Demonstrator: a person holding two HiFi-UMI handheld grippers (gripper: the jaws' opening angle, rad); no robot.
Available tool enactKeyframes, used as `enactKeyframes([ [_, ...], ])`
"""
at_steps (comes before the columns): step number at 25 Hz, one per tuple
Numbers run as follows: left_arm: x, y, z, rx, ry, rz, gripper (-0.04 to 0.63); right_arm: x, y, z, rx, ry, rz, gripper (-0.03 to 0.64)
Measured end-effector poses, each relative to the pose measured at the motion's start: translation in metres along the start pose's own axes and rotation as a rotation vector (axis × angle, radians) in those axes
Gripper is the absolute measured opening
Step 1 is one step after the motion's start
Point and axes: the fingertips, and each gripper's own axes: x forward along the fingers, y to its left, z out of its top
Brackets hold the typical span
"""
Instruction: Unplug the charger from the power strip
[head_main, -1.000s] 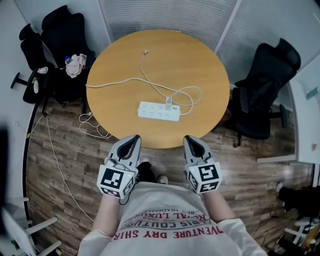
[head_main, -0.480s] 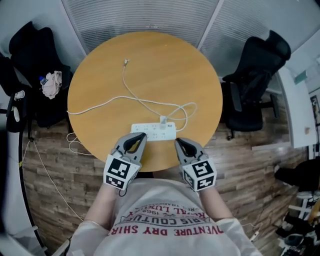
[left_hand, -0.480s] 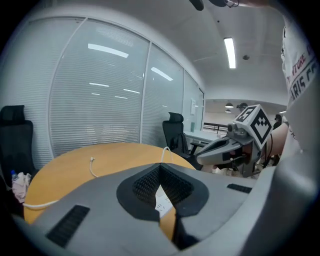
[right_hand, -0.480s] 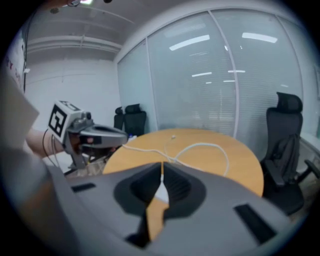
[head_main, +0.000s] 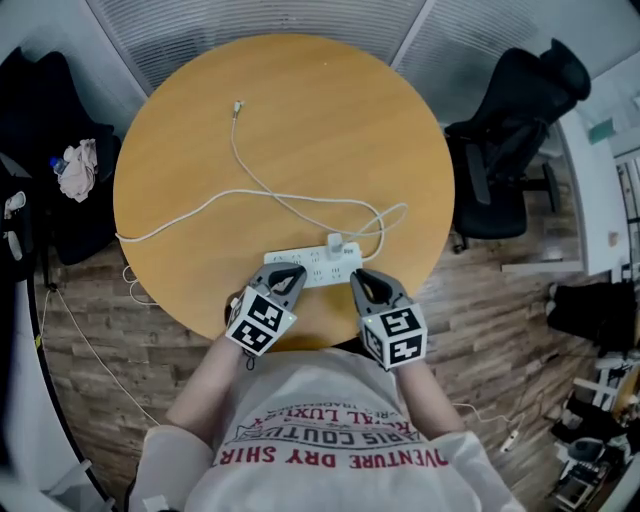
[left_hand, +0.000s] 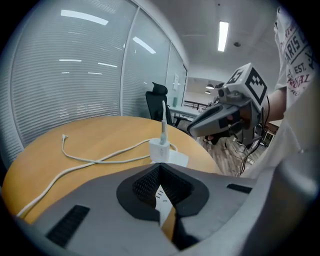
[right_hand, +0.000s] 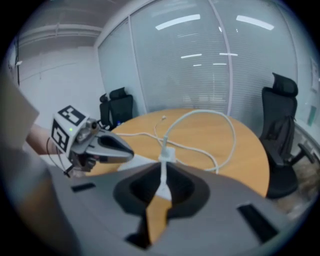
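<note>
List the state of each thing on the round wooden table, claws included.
Long white plastic power strip: lying flat, holding the charger.
Small white cube charger: plugged in, upright.
Thin white charging cable: looped, free end unconnected.
Left claw: shut, empty.
Right claw: shut, empty.

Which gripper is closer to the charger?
Right. The right gripper points straight at the charger from close by; the left gripper is farther off, at the strip's left end.
</note>
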Motion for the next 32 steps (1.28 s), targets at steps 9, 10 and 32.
enactKeyframes([
  [9, 0.04, 0.008, -0.038, -0.029, 0.17, -0.028, 0.032, 0.041, -0.003, -0.023, 0.011, 0.122, -0.031, 0.167],
  [10, 0.042, 0.008, -0.04, -0.035, 0.177, -0.031, 0.032, 0.045, -0.003, -0.023, 0.011, 0.13, -0.036, 0.173],
  [32, 0.049, 0.008, -0.044, -0.075, 0.198, -0.064, 0.032, 0.092, -0.015, -0.029, 0.095, 0.27, -0.191, 0.161],
])
